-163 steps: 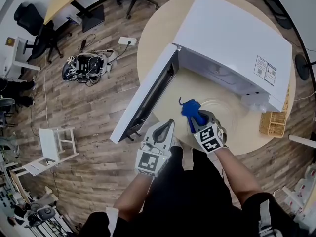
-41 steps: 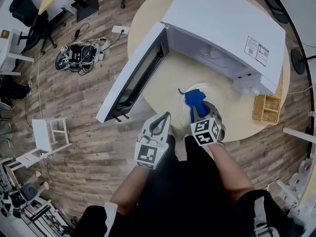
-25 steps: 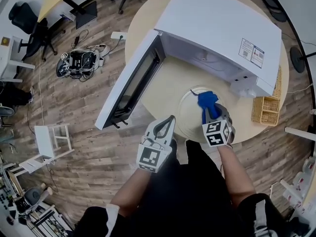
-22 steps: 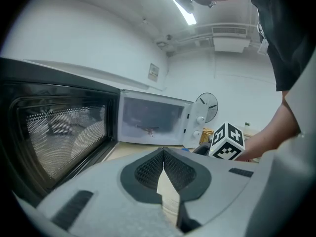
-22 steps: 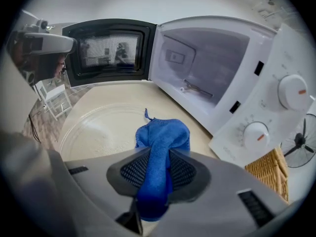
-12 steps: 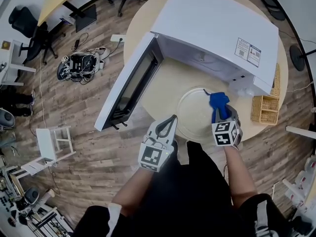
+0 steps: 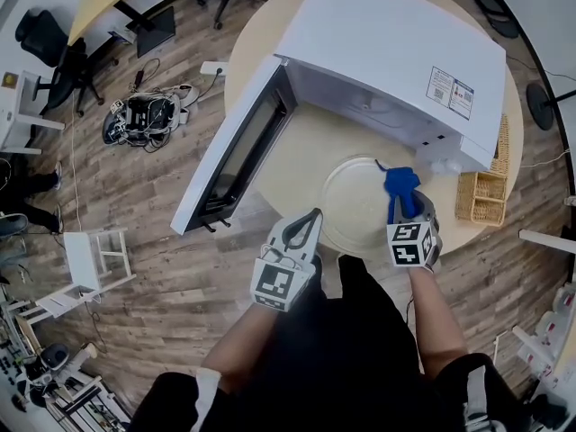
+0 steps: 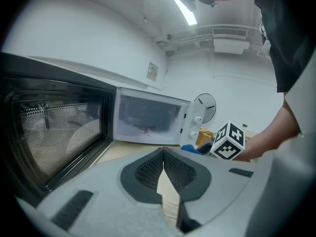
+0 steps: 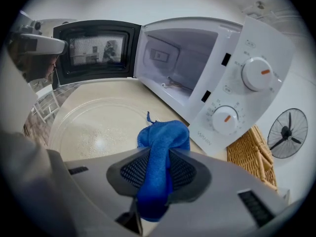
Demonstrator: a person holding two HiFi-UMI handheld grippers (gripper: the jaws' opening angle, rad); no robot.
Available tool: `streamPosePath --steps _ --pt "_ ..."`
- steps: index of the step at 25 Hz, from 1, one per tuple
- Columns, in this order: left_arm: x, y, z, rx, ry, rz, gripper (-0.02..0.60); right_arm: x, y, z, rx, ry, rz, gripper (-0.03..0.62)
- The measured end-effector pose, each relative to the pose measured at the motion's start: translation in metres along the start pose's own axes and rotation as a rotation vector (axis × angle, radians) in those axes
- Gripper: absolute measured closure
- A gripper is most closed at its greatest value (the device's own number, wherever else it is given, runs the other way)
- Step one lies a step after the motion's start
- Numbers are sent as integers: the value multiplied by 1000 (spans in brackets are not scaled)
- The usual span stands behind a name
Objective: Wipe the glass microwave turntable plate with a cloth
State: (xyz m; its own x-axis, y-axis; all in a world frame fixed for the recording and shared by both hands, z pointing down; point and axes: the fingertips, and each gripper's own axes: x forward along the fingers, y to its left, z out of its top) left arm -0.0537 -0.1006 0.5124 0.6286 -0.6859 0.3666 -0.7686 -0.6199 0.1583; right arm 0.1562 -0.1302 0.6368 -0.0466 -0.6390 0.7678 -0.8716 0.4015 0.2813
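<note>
Left gripper (image 7: 310, 219), nearest the person and just short of the plate's (image 7: 346, 207) near-left rim: jaws together, holding nothing. Right gripper (image 7: 402, 207): jaws clamped on the blue cloth (image 7: 399, 182), which now sits at the plate's right edge; a second ago it was nearer the centre, so the wiping stroke has reached the rim. Beyond the plate stands the open microwave (image 7: 396, 52); further passes probably remain
</note>
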Motion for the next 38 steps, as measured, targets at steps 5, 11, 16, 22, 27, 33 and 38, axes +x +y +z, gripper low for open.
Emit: streamPosePath --steps 5,11,16,22,27,33,38 --pt "-5 4 -2 -1 3 0 575 -13 15 21 19 -60 29 499" --pt "-17 9 -7 -4 7 1 575 -29 43 42 58 -114 110 499" --pt "-27 18 -11 -10 4 2 575 -37 75 54 103 -133 188 499" --pt "-41 31 -14 -5 4 -3 575 -39 118 61 122 -114 273 500" --pt "-53 43 -17 -4 -1 -8 575 -31 143 60 122 -94 306 500" --pt "-60 52 -23 8 11 -40 575 -28 168 49 110 -32 335 500" --pt "-62 55 -32 26 41 -69 575 -24 171 33 61 37 288 500"
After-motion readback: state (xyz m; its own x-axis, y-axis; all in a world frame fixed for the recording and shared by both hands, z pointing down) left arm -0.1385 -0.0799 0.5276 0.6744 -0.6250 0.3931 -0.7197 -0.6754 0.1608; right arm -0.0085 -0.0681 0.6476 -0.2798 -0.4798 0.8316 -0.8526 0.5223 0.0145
